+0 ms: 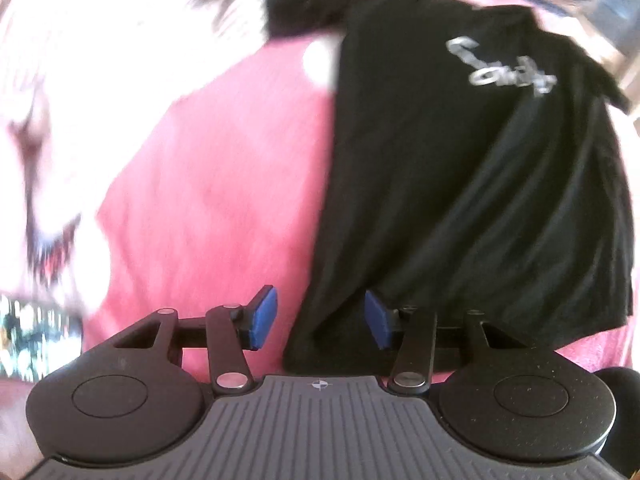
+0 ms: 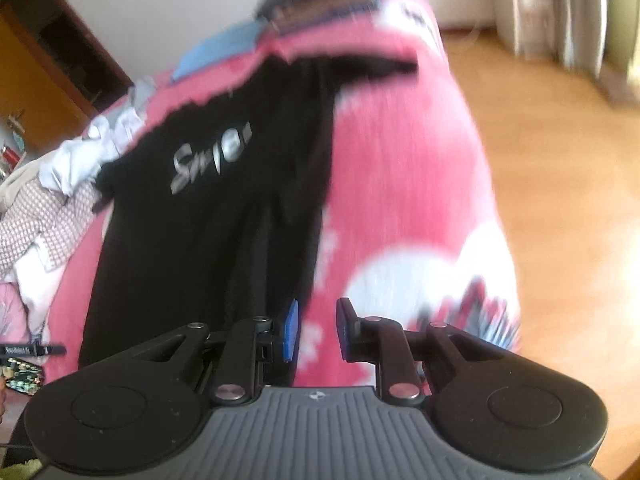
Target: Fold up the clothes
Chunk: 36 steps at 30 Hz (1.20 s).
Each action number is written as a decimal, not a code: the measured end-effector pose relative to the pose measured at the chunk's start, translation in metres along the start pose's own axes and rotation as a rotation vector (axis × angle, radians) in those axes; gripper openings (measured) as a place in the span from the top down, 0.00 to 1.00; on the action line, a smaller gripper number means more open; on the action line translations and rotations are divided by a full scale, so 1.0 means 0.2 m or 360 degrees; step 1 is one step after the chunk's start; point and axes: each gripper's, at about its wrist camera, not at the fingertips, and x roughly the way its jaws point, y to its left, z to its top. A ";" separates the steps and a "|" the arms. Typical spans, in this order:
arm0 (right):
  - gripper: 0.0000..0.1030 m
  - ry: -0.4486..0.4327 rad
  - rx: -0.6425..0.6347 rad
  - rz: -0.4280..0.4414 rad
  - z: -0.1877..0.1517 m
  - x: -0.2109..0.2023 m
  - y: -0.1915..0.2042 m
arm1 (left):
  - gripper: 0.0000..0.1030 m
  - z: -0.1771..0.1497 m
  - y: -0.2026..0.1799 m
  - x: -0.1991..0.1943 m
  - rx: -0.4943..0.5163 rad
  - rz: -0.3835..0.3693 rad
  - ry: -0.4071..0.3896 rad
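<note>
Your left gripper (image 1: 320,320), jaws apart & empty, sits at black tee's (image 1: 460,184) near hem; right gripper (image 2: 318,330), narrowly parted, empty, prob. farther; tee runs lengthwise away.

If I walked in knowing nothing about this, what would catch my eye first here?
Probably the black T-shirt with silver lettering, lying on a bright pink blanket with white patterns. Next, the blue-padded left gripper and right gripper at the bottom of each view, both open and holding nothing. A heap of pale laundry sits left of the shirt in the right wrist view.
</note>
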 end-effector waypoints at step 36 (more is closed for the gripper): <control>0.99 0.0058 0.0291 -0.0131 -0.37 -0.11 -0.27 | 0.52 -0.05 -0.56 0.32 0.0632 -0.0011 0.0091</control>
